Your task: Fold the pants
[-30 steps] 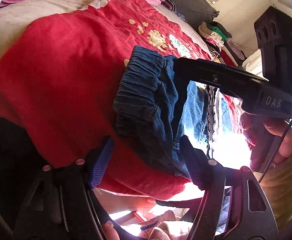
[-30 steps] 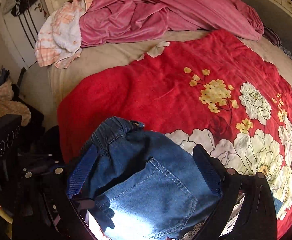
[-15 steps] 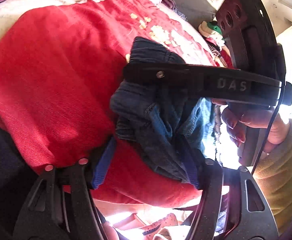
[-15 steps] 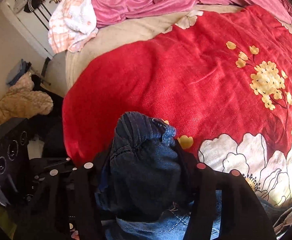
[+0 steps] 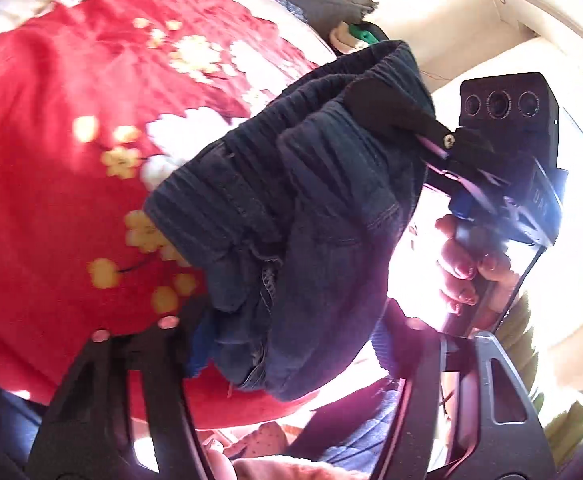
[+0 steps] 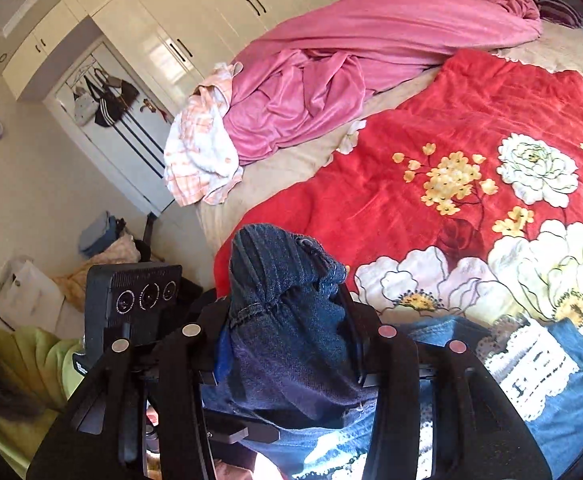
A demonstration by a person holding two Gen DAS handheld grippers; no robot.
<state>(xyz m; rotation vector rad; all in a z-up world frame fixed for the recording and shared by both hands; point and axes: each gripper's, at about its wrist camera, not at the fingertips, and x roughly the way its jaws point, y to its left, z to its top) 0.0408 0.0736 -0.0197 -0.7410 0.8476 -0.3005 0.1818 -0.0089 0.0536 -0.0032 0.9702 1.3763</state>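
Note:
Dark blue jeans [image 5: 315, 208] hang bunched above the red flowered blanket [image 5: 51, 160]. My left gripper [image 5: 291, 340] has the crumpled waistband between its blue pads [image 5: 195, 344], and its jaws are closing on the cloth. In the left wrist view the right gripper's finger [image 5: 391, 112] pinches the waistband's upper edge, with a hand [image 5: 463, 264] on its handle. In the right wrist view my right gripper [image 6: 287, 344] is closing on a gathered fold of the jeans [image 6: 287, 304]. The rest of the jeans [image 6: 571, 400], with white lace trim, trails right over the blanket [image 6: 451, 100].
A pink sheet [image 6: 351, 60] and a checked orange-white cloth [image 6: 199, 152] lie heaped at the bed's far side. White wardrobes [image 6: 211, 12] and a door with hanging bags [image 6: 107, 100] stand behind. Clothes are piled on the floor [image 6: 107, 248] at the left. A yellow-green sleeve [image 6: 35, 360] is near.
The right gripper's jaws went from wide over flat denim to pinched on a gathered waistband. Both grippers rose and tilted up, lifting the bunched jeans off the blanket.

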